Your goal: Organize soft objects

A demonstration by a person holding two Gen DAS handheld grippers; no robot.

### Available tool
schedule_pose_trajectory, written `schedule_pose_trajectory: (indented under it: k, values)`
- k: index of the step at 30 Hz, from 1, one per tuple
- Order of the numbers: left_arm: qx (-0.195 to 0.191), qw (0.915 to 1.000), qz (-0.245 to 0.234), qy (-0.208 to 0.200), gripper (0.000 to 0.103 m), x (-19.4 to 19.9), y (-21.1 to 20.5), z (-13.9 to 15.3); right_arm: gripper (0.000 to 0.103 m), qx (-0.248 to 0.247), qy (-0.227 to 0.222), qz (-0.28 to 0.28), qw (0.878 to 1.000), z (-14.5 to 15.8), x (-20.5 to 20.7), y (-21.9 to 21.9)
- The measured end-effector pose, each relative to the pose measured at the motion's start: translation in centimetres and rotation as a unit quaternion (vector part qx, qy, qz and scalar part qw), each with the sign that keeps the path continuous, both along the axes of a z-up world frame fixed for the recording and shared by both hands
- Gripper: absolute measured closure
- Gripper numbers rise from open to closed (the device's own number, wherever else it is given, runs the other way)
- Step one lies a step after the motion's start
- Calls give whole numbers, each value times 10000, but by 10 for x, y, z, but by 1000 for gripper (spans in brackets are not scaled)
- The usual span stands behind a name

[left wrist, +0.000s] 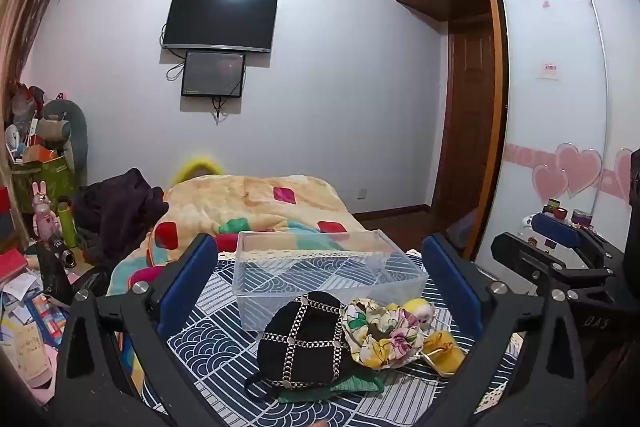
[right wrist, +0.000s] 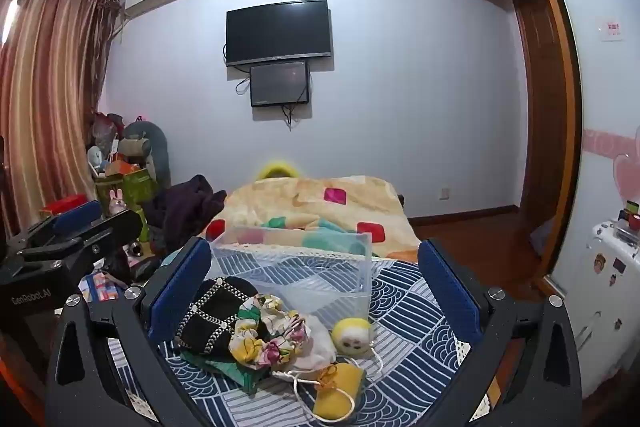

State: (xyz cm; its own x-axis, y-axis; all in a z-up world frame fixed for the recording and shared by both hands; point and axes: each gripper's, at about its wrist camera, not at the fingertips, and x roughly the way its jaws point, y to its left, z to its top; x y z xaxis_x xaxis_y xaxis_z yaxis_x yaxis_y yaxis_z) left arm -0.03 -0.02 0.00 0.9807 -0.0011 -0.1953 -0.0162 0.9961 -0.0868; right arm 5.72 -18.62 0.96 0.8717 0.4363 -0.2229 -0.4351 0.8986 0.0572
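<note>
A pile of soft things lies on a blue patterned cloth (left wrist: 216, 347): a black studded cap (left wrist: 304, 343), a floral drawstring pouch (left wrist: 380, 335), a yellow plush ball with a face (right wrist: 352, 337), a yellow pouch (right wrist: 338, 387) and green fabric (left wrist: 340, 387) under the cap. Behind them stands a clear, empty plastic bin (left wrist: 328, 267). My left gripper (left wrist: 320, 275) is open and empty, hovering above the pile. My right gripper (right wrist: 316, 283) is open and empty, also above the pile. The right gripper shows at the left view's right edge (left wrist: 560, 247).
A bed with an orange patchwork blanket (left wrist: 256, 203) lies behind the bin. Dark clothes (left wrist: 120, 211) and clutter (left wrist: 36, 163) fill the left side. A white wardrobe door (left wrist: 560, 107) and a small white cabinet (right wrist: 612, 267) stand on the right.
</note>
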Motion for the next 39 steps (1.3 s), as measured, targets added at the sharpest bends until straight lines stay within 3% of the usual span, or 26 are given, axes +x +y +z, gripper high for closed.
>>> schedule_pose_trajectory:
  k: [39]
  values:
    - [-2, 10000, -5, -81, 0, -8, -2, 11, 0, 4, -70, 10, 10000, 3, -4, 5]
